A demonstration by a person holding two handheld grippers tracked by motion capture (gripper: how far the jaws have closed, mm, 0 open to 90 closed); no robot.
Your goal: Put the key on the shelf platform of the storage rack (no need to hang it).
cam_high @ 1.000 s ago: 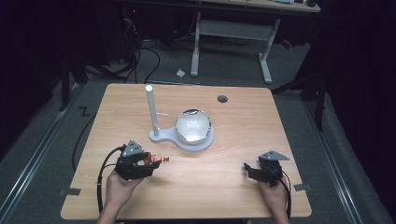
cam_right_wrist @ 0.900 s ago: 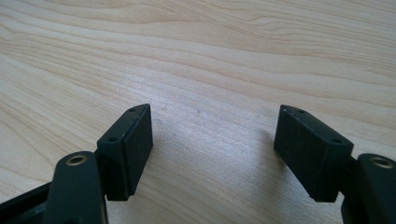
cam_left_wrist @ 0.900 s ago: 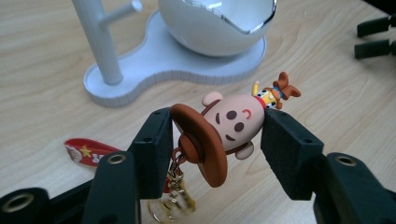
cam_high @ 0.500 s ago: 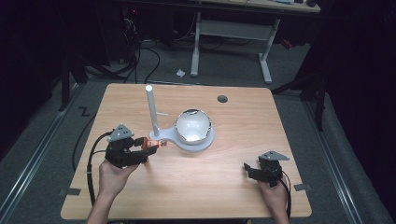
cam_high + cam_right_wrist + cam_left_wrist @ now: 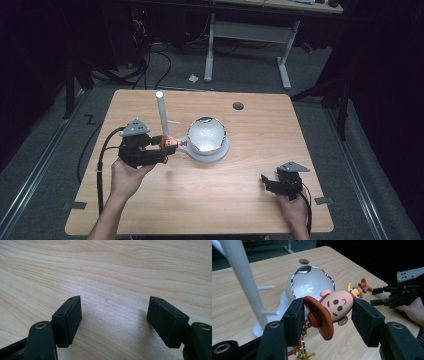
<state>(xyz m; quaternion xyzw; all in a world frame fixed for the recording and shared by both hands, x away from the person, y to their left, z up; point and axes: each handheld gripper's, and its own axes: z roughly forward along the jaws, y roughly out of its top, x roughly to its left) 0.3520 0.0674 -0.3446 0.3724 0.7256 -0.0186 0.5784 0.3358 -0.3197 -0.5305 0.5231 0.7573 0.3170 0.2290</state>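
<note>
Your left gripper (image 5: 325, 315) has its jaws clamped on a cowboy keychain (image 5: 329, 310), held just beside the white stand (image 5: 162, 117) and bowl (image 5: 206, 135). Your right gripper (image 5: 113, 322) rests low over the bare worktop (image 5: 112, 270), jaws wide apart, holding nothing.

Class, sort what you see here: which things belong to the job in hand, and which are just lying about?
In the job:
- left tongs, clamped on the cowboy keychain
- white peg stand, just beyond the keychain
- white dish on the stand's base

Just about:
- right tongs, open over bare table
- round hole in the tabletop
- desk frame behind
</note>
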